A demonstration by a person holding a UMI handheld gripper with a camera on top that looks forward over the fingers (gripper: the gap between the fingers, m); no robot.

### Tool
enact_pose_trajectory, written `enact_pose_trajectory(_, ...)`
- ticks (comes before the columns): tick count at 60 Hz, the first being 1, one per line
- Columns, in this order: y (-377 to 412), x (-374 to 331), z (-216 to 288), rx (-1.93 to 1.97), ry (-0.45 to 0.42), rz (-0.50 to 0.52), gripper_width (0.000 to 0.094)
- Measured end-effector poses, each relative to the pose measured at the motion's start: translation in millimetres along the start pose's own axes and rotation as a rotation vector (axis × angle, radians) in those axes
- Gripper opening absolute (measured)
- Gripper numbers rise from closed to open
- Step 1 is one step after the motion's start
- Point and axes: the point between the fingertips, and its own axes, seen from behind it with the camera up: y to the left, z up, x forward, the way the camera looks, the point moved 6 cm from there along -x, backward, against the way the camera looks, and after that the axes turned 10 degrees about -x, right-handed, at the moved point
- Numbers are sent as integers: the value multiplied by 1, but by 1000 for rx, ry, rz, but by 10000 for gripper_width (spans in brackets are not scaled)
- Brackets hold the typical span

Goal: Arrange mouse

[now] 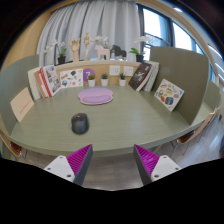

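Item listing, left to right: books (45, 80) are leaning upright along the left side of the green table (120, 125); a dark mouse (79, 123) is sitting on the table ahead of the left finger, well apart from it; a pink plate (96, 96) is lying beyond the mouse toward the back; small potted plants (113, 76) are standing behind it; a picture book (168, 94) is leaning at the right. The gripper (114, 160) is hanging with its purple-padded fingers (78, 160) spread apart, holding nothing.
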Motion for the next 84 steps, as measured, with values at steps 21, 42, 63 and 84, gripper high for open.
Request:
enact_pose_trajectory(21,105,78,30,-117,19,183,826)
enact_pose_trajectory(42,130,143,75,-132,32,193,811)
enact_pose_trajectory(63,125,150,78,-82,76,88,405)
enact_pose_trajectory(84,143,141,144,-116,70,92,331)
